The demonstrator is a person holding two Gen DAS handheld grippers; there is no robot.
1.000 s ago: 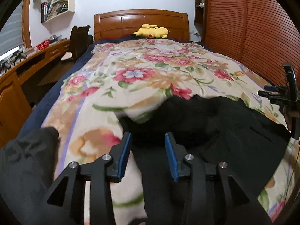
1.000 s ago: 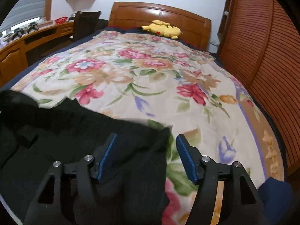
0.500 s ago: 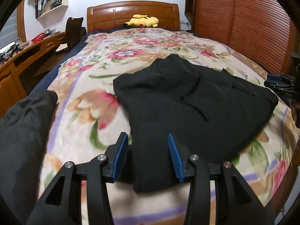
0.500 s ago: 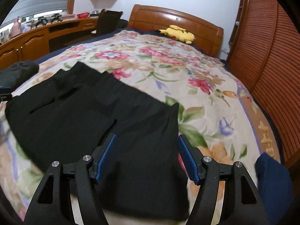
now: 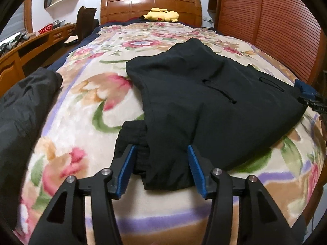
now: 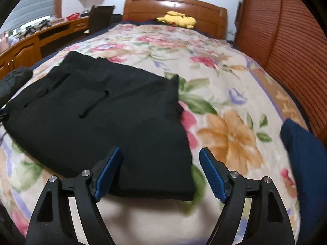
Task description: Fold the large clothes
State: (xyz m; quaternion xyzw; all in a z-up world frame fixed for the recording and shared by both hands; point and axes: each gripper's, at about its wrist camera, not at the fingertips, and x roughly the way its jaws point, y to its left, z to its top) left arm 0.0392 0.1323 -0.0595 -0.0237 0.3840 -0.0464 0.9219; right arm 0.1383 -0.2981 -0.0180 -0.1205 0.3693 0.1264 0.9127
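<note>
Garment (image 5: 204, 106) one black, plush (image 5: 161, 16) one

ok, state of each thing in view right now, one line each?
Black garment: laid flat on the blanket, partly folded, not gripped.
Left claw: open, jaws have just been opening, garment's near edge between them, pads apart from it.
Right claw: open, jaws have just been opening, over garment's near corner.
Blanket: spread over the bed.
Plush: lying by the headboard.
</note>
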